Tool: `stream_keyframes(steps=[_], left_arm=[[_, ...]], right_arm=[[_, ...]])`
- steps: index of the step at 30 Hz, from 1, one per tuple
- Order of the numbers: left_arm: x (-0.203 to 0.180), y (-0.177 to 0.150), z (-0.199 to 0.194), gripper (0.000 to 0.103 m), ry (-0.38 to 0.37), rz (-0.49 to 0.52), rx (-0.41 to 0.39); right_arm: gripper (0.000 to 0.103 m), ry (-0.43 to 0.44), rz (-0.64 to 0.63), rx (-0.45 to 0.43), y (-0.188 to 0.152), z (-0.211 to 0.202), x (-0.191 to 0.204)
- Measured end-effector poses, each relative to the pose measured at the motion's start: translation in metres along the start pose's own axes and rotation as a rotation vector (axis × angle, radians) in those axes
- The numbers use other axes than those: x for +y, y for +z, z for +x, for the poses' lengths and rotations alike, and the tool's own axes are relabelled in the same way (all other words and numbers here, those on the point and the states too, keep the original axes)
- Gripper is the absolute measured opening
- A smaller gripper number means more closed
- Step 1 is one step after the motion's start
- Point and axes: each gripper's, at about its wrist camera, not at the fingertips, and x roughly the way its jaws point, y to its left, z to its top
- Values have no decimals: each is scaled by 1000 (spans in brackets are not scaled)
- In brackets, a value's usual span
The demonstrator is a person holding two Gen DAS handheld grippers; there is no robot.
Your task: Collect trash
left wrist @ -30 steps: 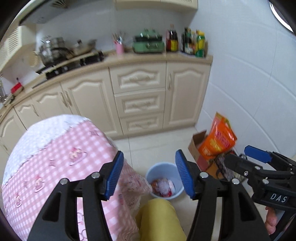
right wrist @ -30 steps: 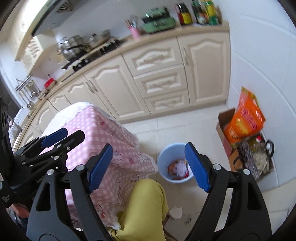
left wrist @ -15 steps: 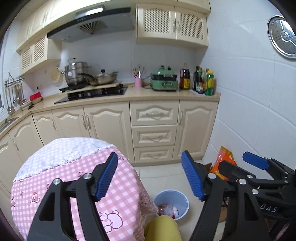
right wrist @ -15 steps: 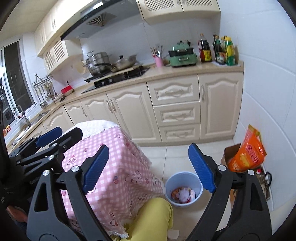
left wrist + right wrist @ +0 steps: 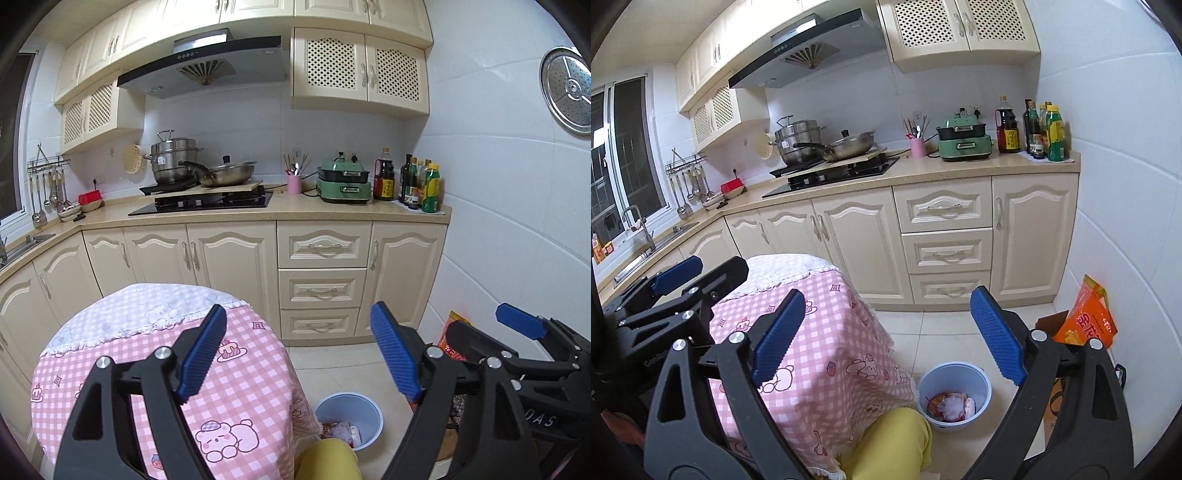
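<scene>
Nearest, the left gripper has its blue-padded jaws spread wide with nothing between them, held above the table. The right gripper is likewise wide open and empty. A knee in yellow trousers shows at the bottom edge. To the left stands a table draped in a pink checked cloth with cartoon bears. Just right of it, on the tiled floor, sits a pale blue trash bin holding crumpled wrappers, red and white. Further right, against the white wall, an orange bag leans in a cardboard box. Beyond are cream cabinets, and on the far counter a black hob with a steel pot and pan, a pink utensil cup, a green cooker and sauce bottles.
</scene>
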Motion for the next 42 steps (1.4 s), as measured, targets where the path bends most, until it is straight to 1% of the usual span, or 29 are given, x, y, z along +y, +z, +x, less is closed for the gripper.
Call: stream_keyframes(steps=[5,16,42], left_arm=[[2,-1,-2,81,2,-7,11],[6,-6,-1,82,-5,-26,34],[6,-5,-5,82,3,-26,29]], right_arm=[[90,2,2,3,-2,-1,-1],[90,-1,6,29,-6,3,1],[90,5,-6,37,-5,4,7]])
